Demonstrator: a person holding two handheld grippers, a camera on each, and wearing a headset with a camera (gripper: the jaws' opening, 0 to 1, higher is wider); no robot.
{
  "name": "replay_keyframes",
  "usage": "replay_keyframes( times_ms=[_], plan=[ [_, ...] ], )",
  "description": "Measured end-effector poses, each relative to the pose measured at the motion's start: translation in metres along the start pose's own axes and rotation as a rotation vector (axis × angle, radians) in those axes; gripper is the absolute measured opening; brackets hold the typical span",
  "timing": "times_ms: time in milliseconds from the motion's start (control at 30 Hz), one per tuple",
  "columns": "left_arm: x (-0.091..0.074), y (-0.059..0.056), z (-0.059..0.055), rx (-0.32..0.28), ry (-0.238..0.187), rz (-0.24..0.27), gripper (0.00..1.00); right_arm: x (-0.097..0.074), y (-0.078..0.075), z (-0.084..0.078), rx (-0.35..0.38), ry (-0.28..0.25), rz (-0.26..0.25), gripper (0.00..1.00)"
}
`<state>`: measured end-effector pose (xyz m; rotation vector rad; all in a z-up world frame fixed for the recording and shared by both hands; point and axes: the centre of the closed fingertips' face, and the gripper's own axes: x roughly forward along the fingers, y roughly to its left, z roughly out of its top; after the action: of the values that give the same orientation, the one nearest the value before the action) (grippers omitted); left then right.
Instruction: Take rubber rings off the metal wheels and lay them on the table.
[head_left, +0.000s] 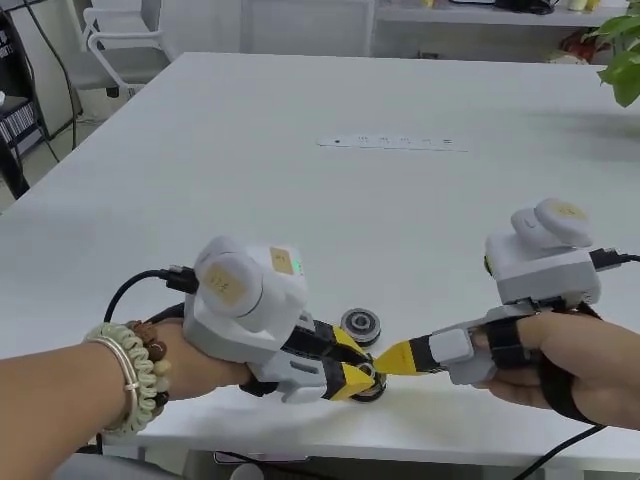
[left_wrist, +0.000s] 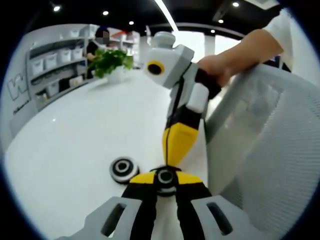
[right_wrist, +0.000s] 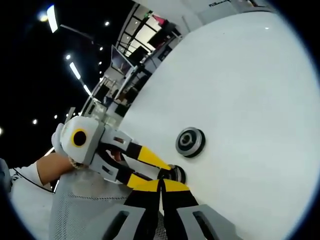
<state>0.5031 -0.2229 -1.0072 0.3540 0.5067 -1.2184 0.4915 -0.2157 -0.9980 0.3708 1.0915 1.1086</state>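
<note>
Wheel (left_wrist: 165, 177) is clamped in left claw (head_left: 362, 372); right claw (head_left: 384, 363), pinched narrow, is set touching it; second wheel (head_left: 360, 325) is seen just beside.

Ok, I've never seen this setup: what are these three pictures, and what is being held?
No robot arm here: a person holds a two-jaw gripper in each hand. The head view comes from a headset camera looking down at the white table; the two round views come from a camera riding on each gripper, looking along its own jaws. The left gripper has its jaws shut on a metal wheel near the table's front edge. The right gripper has its yellow jaws together, tips at that wheel; whether they pinch anything on it I cannot tell. A second wheel lies free on the table just beyond.
</note>
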Motion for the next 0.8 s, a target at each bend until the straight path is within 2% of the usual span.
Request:
replay_keyframes(
  times_ms=[133, 200, 367, 500, 600, 633, 800],
  plan=[
    [0.000, 0.000, 0.000, 0.000, -0.001, -0.002, 0.14, 0.000, 0.004, 0.003, 0.002, -0.013, 0.020, 0.00],
    [0.000, 0.000, 0.000, 0.000, -0.001, -0.001, 0.14, 0.000, 0.004, 0.002, -0.019, -0.008, 0.023, 0.00],
    [0.000, 0.000, 0.000, -0.002, -0.001, -0.001, 0.14, -0.002, 0.004, 0.003, -0.007, -0.015, 0.024, 0.00],
    [0.000, 0.000, 0.000, -0.006, 0.001, 0.000, 0.14, -0.002, -0.001, 0.001, -0.008, -0.008, -0.011, 0.00],
    [0.000, 0.000, 0.000, -0.020, 0.001, 0.004, 0.14, -0.002, -0.006, -0.004, -0.034, 0.021, -0.045, 0.00],
    [0.000, 0.000, 0.000, -0.020, 0.002, 0.004, 0.14, -0.001, -0.010, -0.007, -0.053, 0.041, -0.070, 0.00],
    [0.000, -0.001, 0.001, -0.021, 0.017, 0.005, 0.14, -0.002, -0.010, -0.007, -0.060, 0.041, -0.071, 0.00]
  ],
)
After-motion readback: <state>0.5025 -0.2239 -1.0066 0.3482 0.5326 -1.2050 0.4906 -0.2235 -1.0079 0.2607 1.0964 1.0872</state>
